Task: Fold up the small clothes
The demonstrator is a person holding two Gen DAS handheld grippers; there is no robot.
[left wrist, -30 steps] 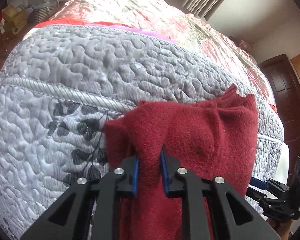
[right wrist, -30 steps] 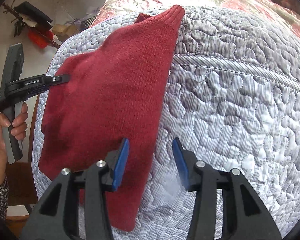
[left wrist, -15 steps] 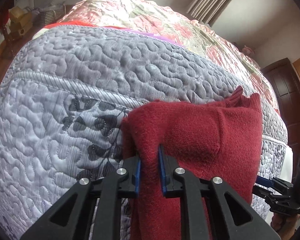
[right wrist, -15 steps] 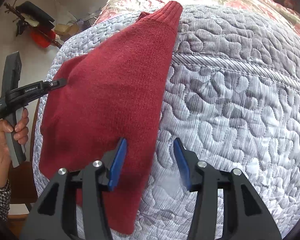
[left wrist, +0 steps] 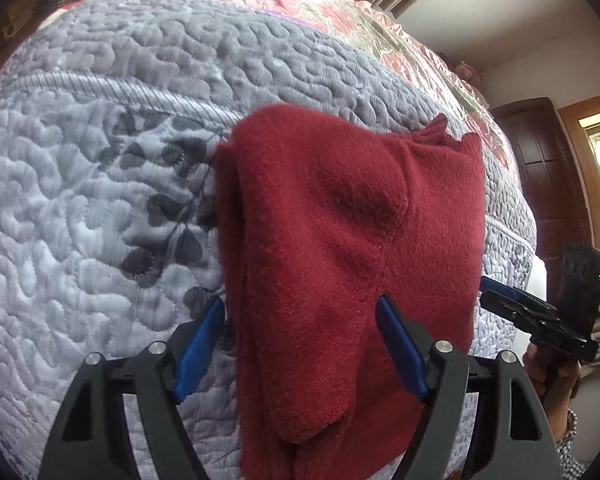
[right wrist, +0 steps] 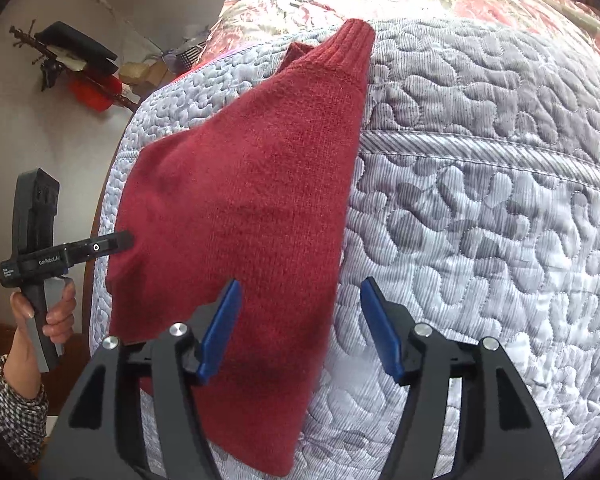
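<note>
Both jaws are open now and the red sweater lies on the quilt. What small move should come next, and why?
Probably close the right gripper on the near edge of the red sweater. Its open jaws already straddle that edge, and the left gripper stands open too, so nothing holds the sweater on the grey quilt.

Left gripper (left wrist: 300, 344): black angular frame, blue finger pads (left wrist: 198, 340), round silver screws at the joints. Right gripper (right wrist: 298, 326): same build. Seen side-on, the left tool has a black pistol body with grey handle, white lettering, possibly "GenRobot.AI". Checked black-and-white sleeve (right wrist: 16, 404) at the wrist.
</note>
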